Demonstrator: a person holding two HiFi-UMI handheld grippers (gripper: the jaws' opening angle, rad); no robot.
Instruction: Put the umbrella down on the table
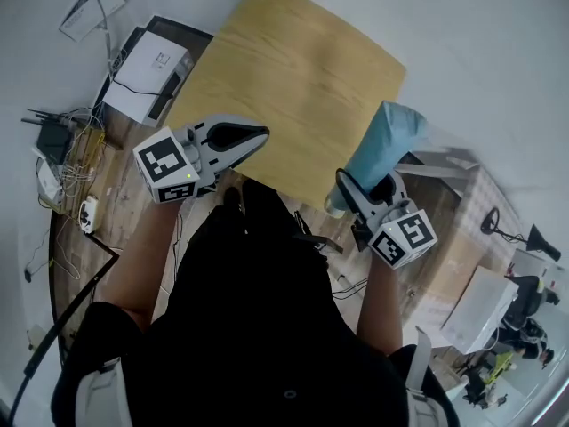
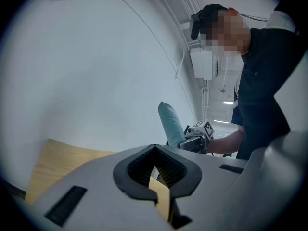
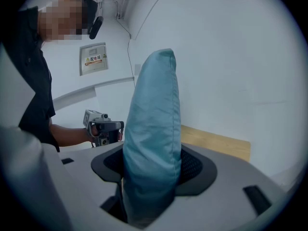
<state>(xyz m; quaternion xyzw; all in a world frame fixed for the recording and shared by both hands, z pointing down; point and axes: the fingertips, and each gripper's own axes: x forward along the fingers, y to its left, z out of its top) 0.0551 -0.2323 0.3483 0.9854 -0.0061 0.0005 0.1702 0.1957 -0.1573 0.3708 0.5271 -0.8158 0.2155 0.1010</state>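
A folded umbrella in a light blue sleeve stands upright between the jaws of my right gripper, which is shut on its lower end. It hangs at the near right edge of the wooden table, above the level of the top. In the right gripper view the umbrella fills the middle, with the table behind it. My left gripper is shut with nothing in it, over the table's near left edge. From the left gripper view I see the umbrella and the right gripper across from me.
On the floor to the left lie a white box, papers and a tangle of cables with a router. Cardboard boxes stand at the right. A white wall rises behind the table.
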